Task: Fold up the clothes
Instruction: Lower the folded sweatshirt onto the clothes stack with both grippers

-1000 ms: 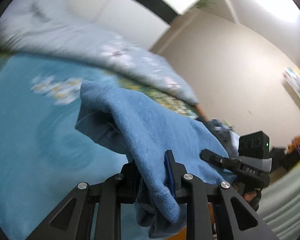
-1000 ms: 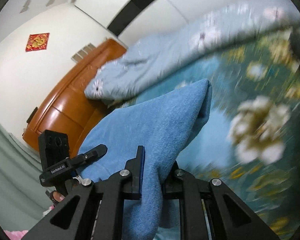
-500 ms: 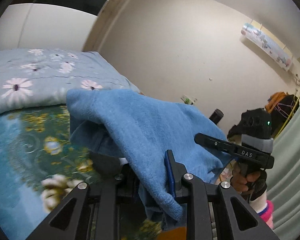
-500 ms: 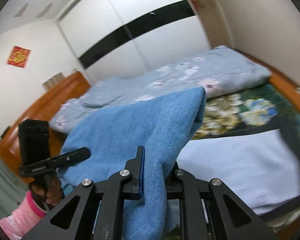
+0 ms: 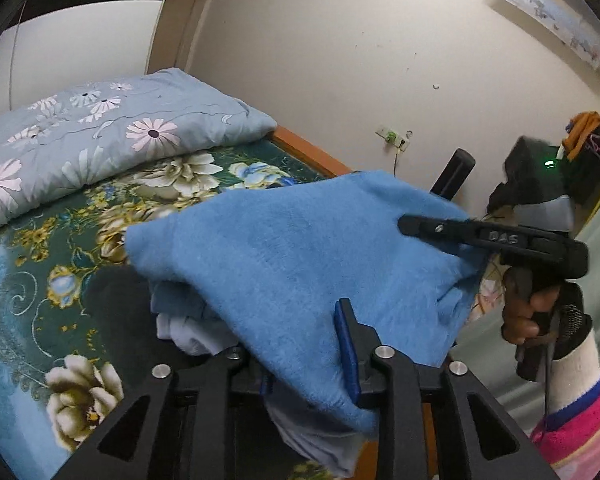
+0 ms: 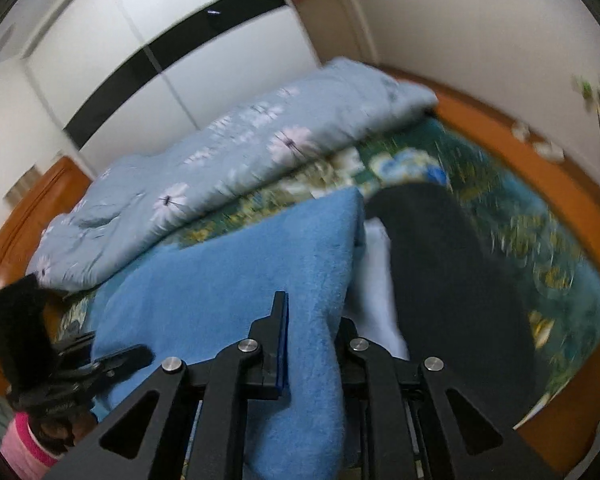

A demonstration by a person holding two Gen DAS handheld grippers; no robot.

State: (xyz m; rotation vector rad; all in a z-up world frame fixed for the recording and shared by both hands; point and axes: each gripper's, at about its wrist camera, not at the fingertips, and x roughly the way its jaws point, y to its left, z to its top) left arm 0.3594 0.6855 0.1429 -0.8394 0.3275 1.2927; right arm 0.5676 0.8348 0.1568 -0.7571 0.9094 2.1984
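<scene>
A thick blue fleece garment (image 5: 300, 248) (image 6: 240, 280) hangs folded between my two grippers, above the bed. The left gripper (image 5: 292, 332) has the cloth's near edge between its jaws, which are opening; its left finger is buried under the fleece. My right gripper (image 6: 312, 320) is shut on the other edge, and the cloth drapes over its right finger. Each gripper shows in the other's view: right gripper (image 5: 432, 204), left gripper (image 6: 108, 348), each held by a hand in a pink sleeve. Under the blue garment lie a black garment (image 6: 440, 280) and a pale one (image 6: 376, 272).
The bed has a teal flowered sheet (image 5: 40, 280) and a light blue flowered quilt (image 5: 100, 128) bunched along its far side. An orange wooden bed frame (image 6: 520, 128) runs beside the beige wall. Clothes hang at the far right (image 5: 588, 128).
Both grippers have swung across the bed with the blue garment, from over the open sheet to over the black and pale garments near the wall corner. The garment hangs a little lower.
</scene>
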